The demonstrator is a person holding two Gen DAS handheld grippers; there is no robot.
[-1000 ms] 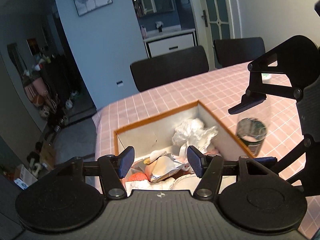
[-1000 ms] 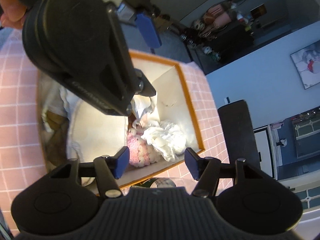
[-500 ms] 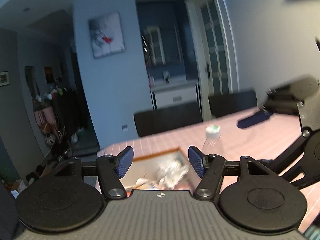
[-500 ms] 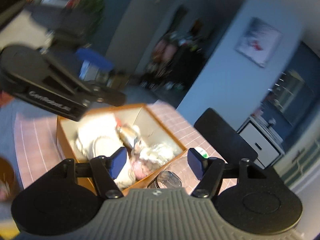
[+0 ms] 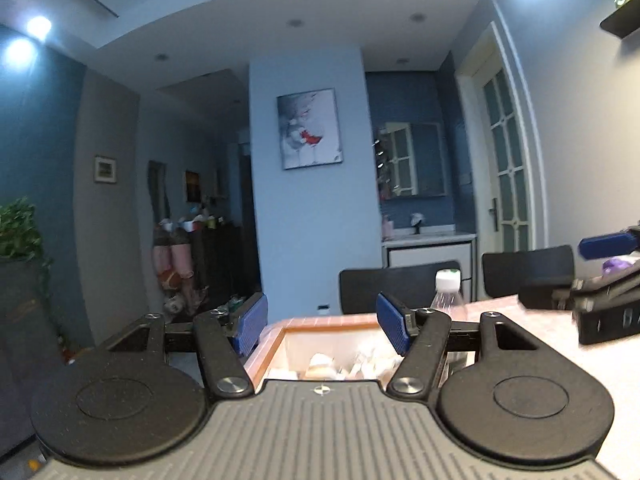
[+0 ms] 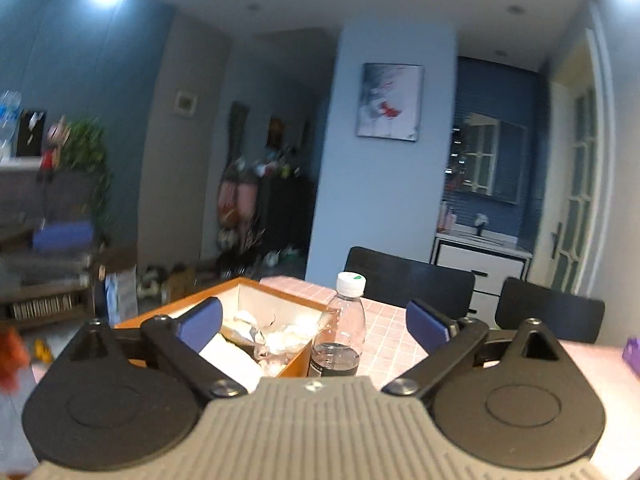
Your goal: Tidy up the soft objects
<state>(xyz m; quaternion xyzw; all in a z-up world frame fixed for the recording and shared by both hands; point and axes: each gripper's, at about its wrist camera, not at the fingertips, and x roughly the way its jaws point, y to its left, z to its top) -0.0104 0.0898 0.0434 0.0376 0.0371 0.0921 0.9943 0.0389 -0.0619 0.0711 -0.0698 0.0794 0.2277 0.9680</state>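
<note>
On the pink-checked table, soft things sit gathered inside the box. Both claws face it empty: left gripper spread apart, right gripper opening wider, likely for another pickup.

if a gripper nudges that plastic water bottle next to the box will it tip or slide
The plastic water bottle looks likely to tip: it stands tall and narrow beside the box. Only dark liquid near the base shows, so it is probably light yet bottom-weighted, and a low push may slide it. Its thin clear wall would probably dent.
</note>
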